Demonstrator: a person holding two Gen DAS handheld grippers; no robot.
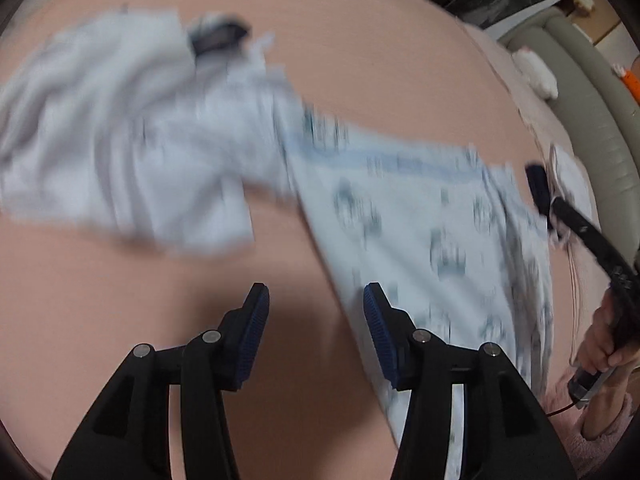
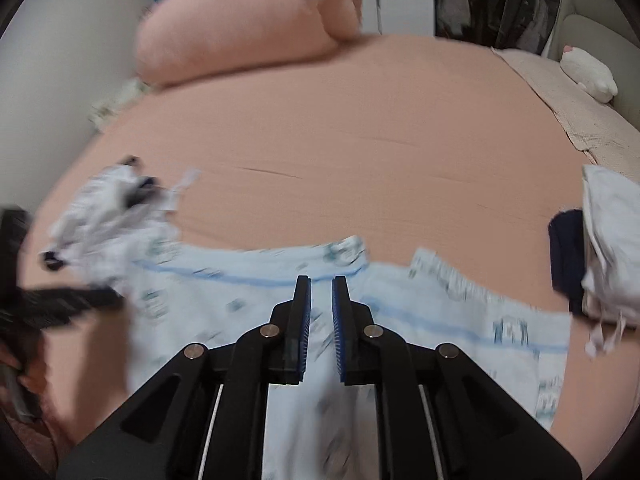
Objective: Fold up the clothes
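My left tool point(image 1: 316, 308) hangs over the pink bed point(image 1: 400, 64) with its jaws spread wide and nothing between them; the patterned light-blue garment point(image 1: 420, 216) lies just under and beyond its right finger, spread flat across the sheet. A crumpled white garment point(image 1: 112, 136) sits further off to the left, touching the blue one (both are blurred, so the print is hard to read). My right tool point(image 2: 321, 280) has its jaws nearly together, a narrow gap showing between the blue pads point(image 2: 305, 320), and I cannot tell whether any cloth is pinched there; the blue garment lies directly below and ahead of it. A stack of folded clothes point(image 2: 608, 248) rests near the bed's right edge, and a pink pillow point(image 2: 248, 20) lies at the head.
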